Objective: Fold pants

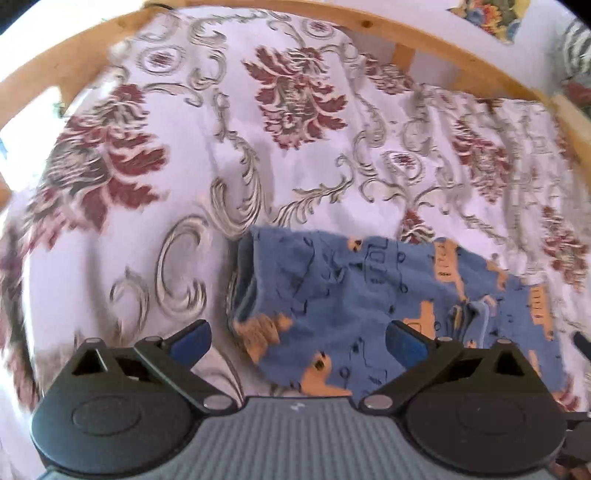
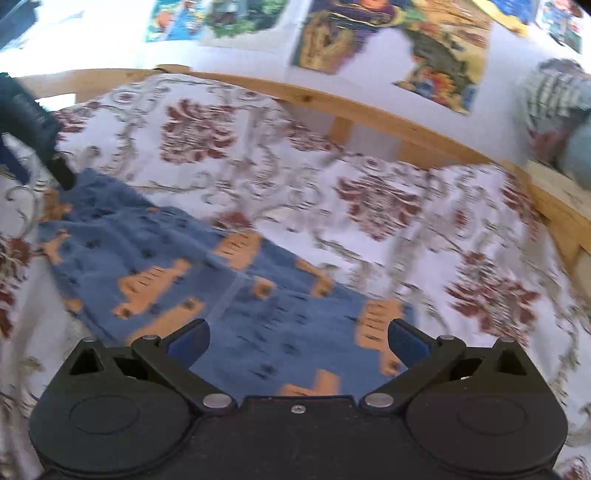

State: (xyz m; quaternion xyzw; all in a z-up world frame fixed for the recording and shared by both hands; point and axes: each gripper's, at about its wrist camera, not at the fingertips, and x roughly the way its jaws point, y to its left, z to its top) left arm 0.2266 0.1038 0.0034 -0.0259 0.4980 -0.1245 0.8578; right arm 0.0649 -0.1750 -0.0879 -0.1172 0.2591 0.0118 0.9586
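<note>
Floral bedspread (image 1: 184, 155) covers a wooden-railed bed (image 1: 424, 29). Both tools, left tool (image 1: 297, 341) and right tool (image 2: 297, 339), hover with fingers spread wide, holding nothing. Below them lie the blue patterned pants (image 1: 369, 291), apparently already doubled over. Judging so, the next move calls for pinching one end and carrying it across.

Soft blue knit pants (image 1: 369, 295) lie on a woven floral bedspread (image 1: 221, 147), edged by a bare, matt pine rail (image 1: 424, 33).
</note>
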